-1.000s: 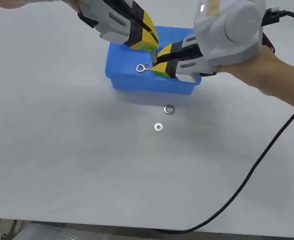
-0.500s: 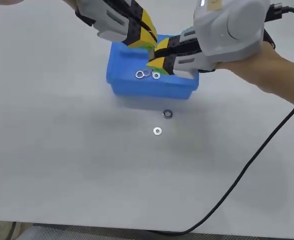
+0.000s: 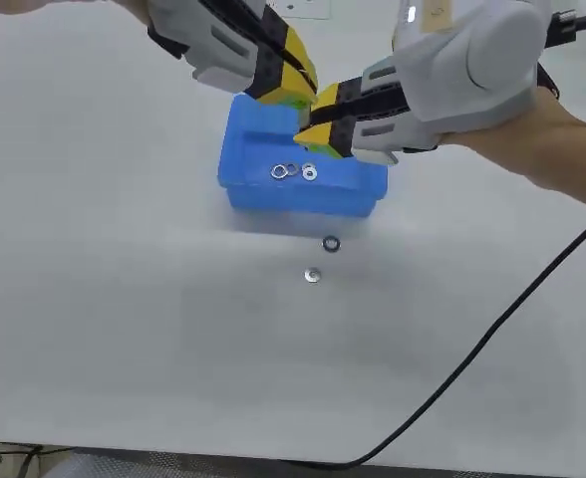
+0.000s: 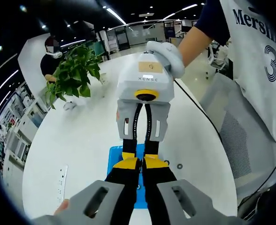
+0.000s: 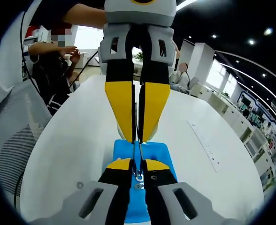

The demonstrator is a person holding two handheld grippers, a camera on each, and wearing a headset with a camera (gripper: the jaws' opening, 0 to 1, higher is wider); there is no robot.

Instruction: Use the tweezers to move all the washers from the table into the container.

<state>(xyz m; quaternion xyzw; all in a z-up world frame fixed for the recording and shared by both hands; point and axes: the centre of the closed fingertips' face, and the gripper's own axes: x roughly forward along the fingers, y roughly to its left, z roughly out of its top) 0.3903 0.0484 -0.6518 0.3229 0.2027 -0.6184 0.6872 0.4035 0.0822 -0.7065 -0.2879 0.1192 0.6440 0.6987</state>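
Nearest us, two washers (image 3: 312, 275) lie on the table (image 3: 124, 329), just beside the blue container (image 3: 303, 196) that already holds three. Above it the right gripper (image 3: 310, 137) and the left gripper (image 3: 297, 94) both pinch the tweezers (image 5: 136, 149) narrowly, we think to drop washers there.

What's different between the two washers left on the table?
The nearer washer looks dark grey; the farther washer looks bright silver. The nearer washer lies close to the front wall of the blue container; the farther washer lies further out on the white table, toward the person. Both lie flat, apart from each other, and look about equal in size.
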